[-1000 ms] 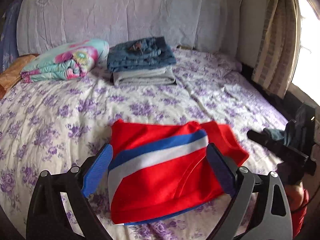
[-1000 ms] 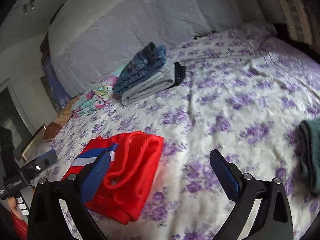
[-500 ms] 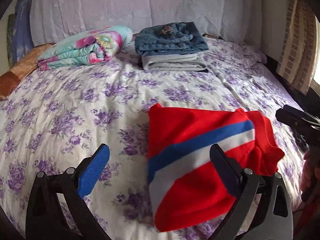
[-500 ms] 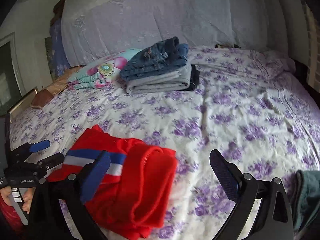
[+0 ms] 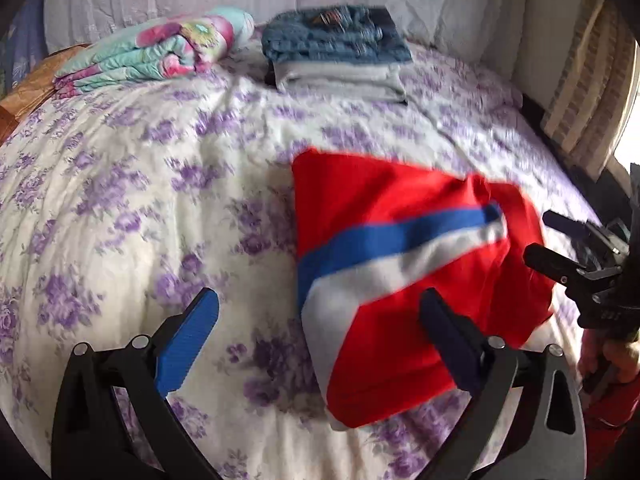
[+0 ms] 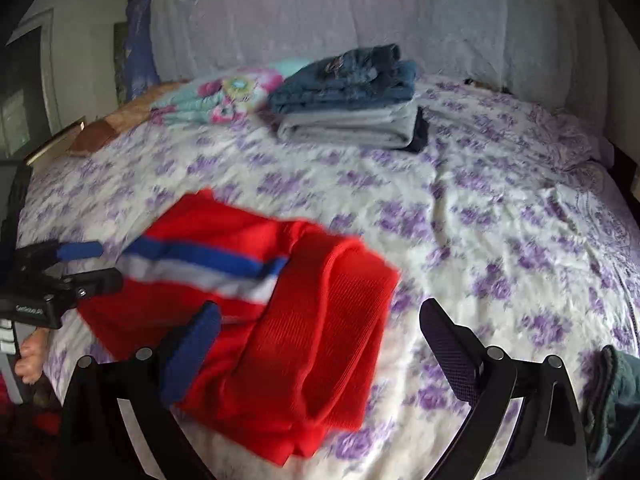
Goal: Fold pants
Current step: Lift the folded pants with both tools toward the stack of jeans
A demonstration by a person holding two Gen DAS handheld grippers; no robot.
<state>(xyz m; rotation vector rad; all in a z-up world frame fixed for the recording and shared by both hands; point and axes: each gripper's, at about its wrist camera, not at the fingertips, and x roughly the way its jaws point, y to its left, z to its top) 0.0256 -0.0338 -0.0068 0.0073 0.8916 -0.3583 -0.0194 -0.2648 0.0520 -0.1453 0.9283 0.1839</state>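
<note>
Pants (image 5: 400,280), red with a blue-and-white stripe, lie folded near the bed's (image 5: 120,200) front edge; soft, light knit, best pinched at a folded edge. Both tools, left (image 5: 320,340) and right (image 6: 320,340), gape wide, empty.

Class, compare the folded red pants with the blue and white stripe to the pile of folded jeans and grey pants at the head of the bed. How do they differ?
The folded red pants with the blue and white stripe are a single bright garment; the pile of folded jeans and grey pants holds several muted ones.
The red pants lie at the near edge between both tongs; the pile sits far back by the flowered blanket.
Both are folded and rest on the purple-flowered bedsheet.
</note>
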